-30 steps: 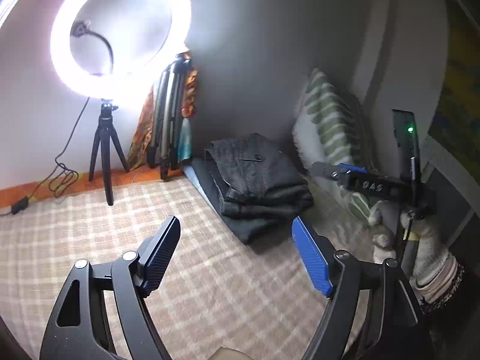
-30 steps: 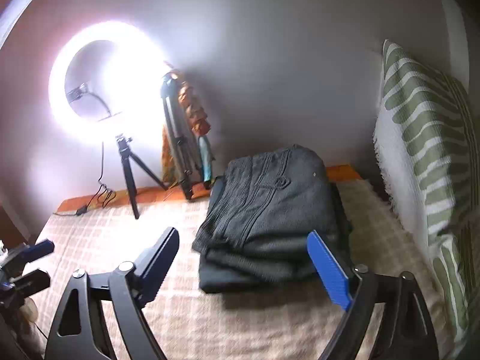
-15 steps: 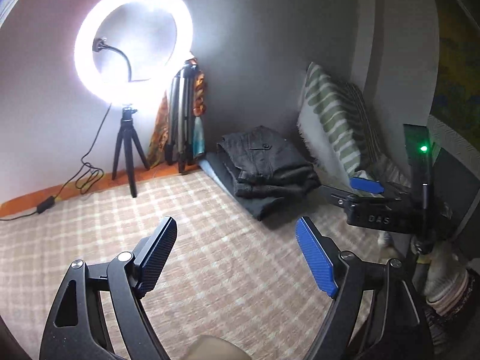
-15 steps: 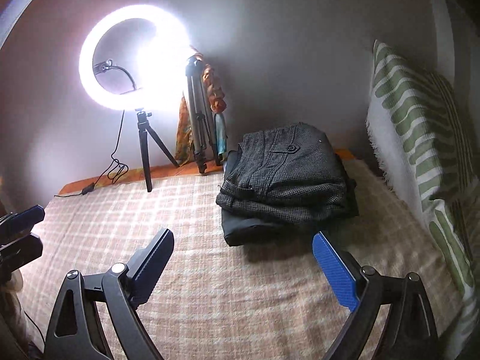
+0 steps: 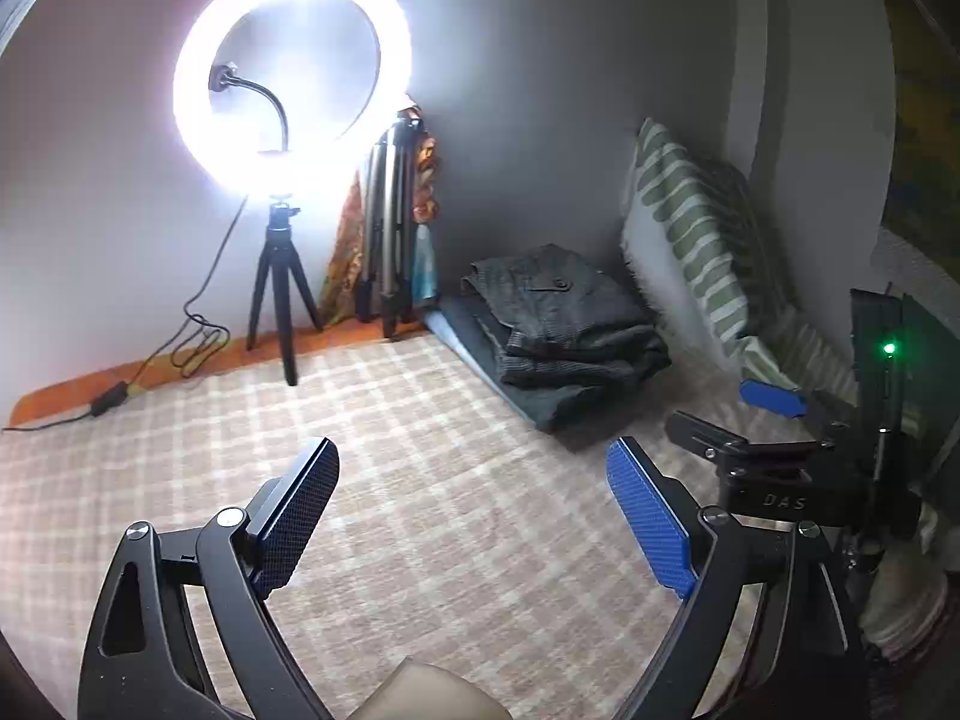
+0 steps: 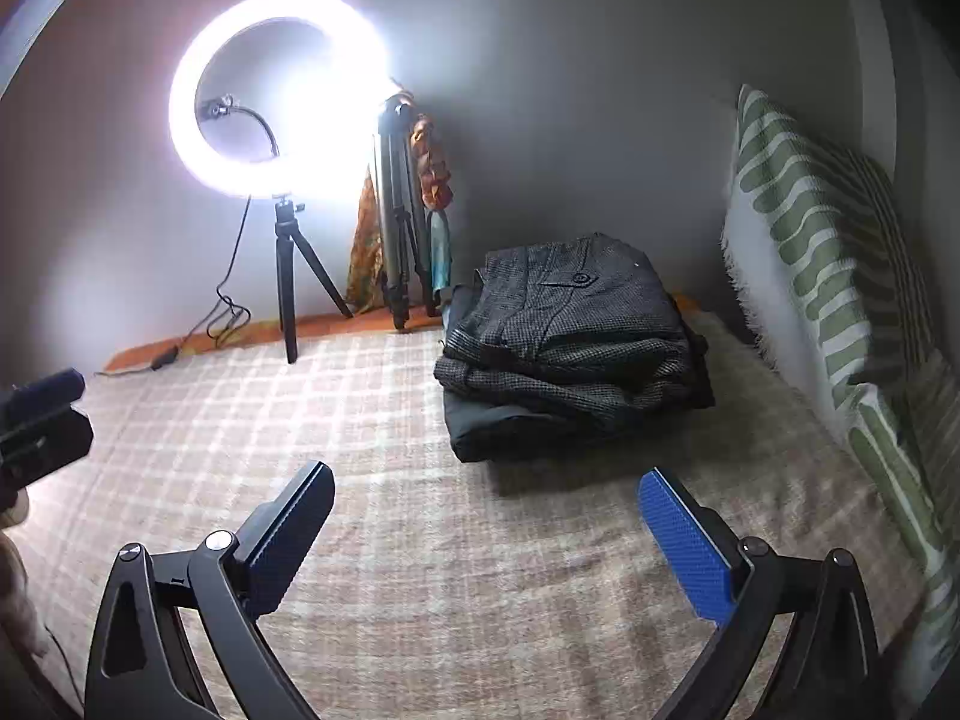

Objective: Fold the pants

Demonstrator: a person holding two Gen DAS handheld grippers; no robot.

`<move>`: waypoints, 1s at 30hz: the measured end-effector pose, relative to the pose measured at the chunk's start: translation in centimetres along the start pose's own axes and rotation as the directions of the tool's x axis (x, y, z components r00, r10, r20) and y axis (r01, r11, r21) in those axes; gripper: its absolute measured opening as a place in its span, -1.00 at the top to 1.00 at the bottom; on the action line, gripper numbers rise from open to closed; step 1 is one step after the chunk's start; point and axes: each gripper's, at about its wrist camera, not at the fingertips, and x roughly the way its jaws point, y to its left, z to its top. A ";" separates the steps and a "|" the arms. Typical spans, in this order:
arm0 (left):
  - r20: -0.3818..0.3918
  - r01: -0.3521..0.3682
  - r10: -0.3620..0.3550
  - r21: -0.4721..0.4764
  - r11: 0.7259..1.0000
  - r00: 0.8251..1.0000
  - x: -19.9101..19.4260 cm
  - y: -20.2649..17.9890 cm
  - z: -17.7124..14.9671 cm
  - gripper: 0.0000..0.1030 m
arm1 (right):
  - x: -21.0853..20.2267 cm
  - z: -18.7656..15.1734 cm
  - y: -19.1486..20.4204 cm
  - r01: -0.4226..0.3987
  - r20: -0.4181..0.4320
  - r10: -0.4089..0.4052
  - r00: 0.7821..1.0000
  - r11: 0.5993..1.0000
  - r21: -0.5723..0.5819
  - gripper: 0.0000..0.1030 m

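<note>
Both your hand-held grippers, left [image 5: 474,510] and right [image 6: 486,531], hang spread and empty over the blanket [image 6: 480,570]. The pants [image 6: 570,330] sit folded on a stack near the wall; nudge it and the folds may slump toward the pillow [image 6: 828,276].

The left gripper [image 5: 471,516] hangs with its jaws spread wide and nothing between them. The right gripper [image 6: 483,531] is likewise wide apart and empty, held level with and just beside the left gripper, on its right, both pointing the same way.
</note>
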 end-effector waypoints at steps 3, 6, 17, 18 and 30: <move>0.005 -0.035 0.035 0.034 0.999 0.999 0.0 -0.2 -0.4 -0.77 | 0.1 -0.1 -0.2 -0.003 0.000 0.003 1.000 1.000 0.009 -1.00; 0.007 -0.050 0.050 0.022 0.999 0.999 0.1 -0.2 -0.8 -0.77 | -0.1 0.2 -0.3 0.002 0.016 -0.003 1.000 1.000 0.019 -1.00; -0.026 -0.050 0.050 0.001 0.999 0.998 0.5 0.2 -0.9 -0.77 | 0.1 0.1 -0.2 0.008 0.018 -0.009 1.000 1.000 0.008 -1.00; -0.026 -0.050 0.050 0.006 0.999 0.998 0.6 0.1 -0.9 -0.77 | 0.1 0.1 -0.2 0.009 0.017 -0.010 1.000 1.000 0.010 -1.00; -0.024 -0.043 0.044 0.015 0.999 0.999 0.3 -0.2 -0.8 -0.77 | 0.4 0.0 0.1 0.009 0.010 -0.009 1.000 1.000 -0.002 -1.00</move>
